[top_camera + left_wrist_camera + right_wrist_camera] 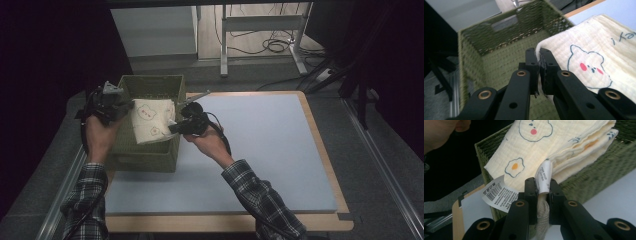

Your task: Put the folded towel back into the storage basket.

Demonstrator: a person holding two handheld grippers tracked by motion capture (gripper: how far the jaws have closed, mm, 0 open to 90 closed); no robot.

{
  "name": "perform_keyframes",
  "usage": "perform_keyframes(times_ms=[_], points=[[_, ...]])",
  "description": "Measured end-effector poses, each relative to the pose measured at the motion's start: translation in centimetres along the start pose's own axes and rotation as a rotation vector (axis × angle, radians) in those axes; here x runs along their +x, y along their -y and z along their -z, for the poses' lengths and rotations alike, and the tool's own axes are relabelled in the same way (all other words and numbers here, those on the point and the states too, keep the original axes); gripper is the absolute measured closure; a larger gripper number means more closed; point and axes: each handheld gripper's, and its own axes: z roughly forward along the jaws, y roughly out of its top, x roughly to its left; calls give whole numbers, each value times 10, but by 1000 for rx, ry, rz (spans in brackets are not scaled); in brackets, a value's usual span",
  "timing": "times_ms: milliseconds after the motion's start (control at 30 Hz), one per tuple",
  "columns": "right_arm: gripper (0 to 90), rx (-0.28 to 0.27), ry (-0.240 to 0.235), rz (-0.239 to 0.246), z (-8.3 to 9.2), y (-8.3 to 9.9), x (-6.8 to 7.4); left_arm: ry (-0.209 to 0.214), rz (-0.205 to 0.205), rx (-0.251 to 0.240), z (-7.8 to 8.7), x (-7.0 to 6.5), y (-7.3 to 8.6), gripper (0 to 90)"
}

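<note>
A person held a folded cream cloth with little bear and egg drawings (pixel 151 121) over a green woven basket (pixel 150 155). The basket sat at the left side of a pale blue table mat (pixel 260 150).

The left gripper (pixel 538 58) had its jaws squeezed tight on one edge of the cloth. The right gripper (pixel 540 185) had its jaws squeezed tight on the other edge, right by the white paper tags (pixel 499 193). Two grips, one on each side, kept the cloth flat and folded so it would not flop open.

The cloth hung just above the open top of the basket. It looked ready to go down inside, and it was not in yet.
</note>
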Motion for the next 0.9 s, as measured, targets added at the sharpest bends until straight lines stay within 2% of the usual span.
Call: perform_keyframes(times_ms=[233,500,667,900], points=[[808,46,18,13,-37,-9,20,-29,32,26,1,21,20,859],[805,109,35,8,-73,-11,33,-30,66,53,-7,38,39,859],[805,149,63,8,-87,-10,35,-13,68,65,-19,39,43,860],[801,184,97,-28,-87,-5,29,16,42,94,-43,29,40,859]])
